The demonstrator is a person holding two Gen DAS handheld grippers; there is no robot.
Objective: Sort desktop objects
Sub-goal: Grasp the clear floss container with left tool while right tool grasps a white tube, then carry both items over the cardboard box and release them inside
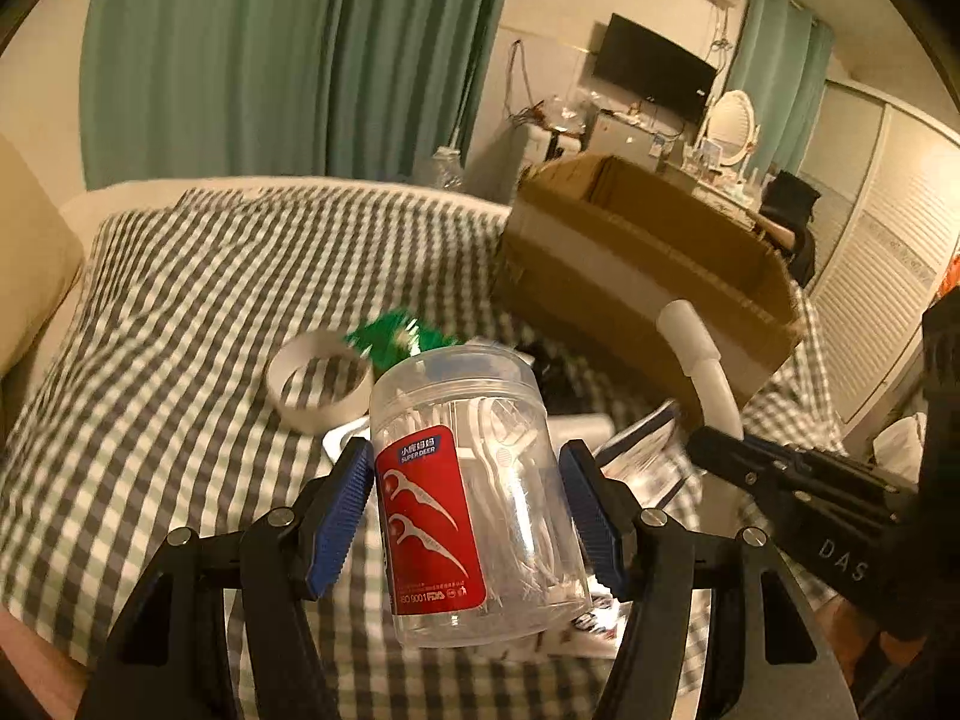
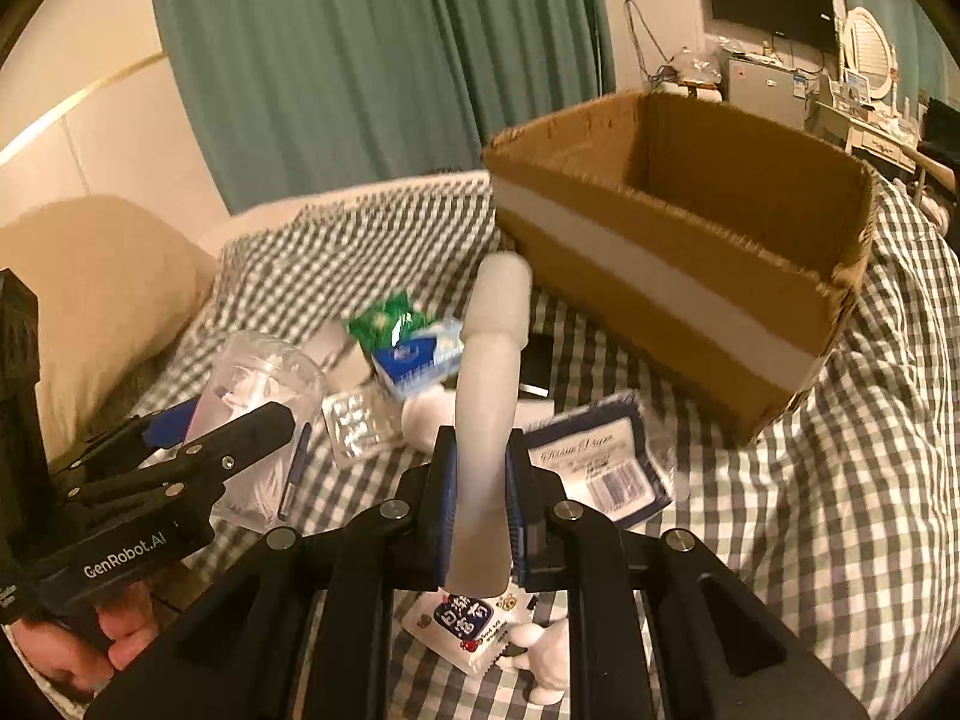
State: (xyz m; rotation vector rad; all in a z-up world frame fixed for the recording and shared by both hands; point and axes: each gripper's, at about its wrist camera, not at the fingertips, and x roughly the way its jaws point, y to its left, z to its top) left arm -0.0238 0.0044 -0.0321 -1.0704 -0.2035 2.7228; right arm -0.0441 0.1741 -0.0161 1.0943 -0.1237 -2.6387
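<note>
My left gripper (image 1: 465,483) is shut on a clear plastic jar of dental floss picks (image 1: 474,504) with a red label, held above the checked bedspread. It also shows in the right wrist view (image 2: 252,414). My right gripper (image 2: 477,480) is shut on a white tube-shaped item (image 2: 489,396) that points up toward the open cardboard box (image 2: 678,276). The tube (image 1: 699,360) and the box (image 1: 648,264) also show in the left wrist view, to the right of the jar.
On the bedspread lie a roll of white tape (image 1: 318,381), a green packet (image 2: 390,321), a blue-and-white carton (image 2: 414,360), a blister pack (image 2: 360,420), a tissue packet (image 2: 606,462) and a small sachet (image 2: 474,618). A pillow (image 2: 102,300) lies at the left.
</note>
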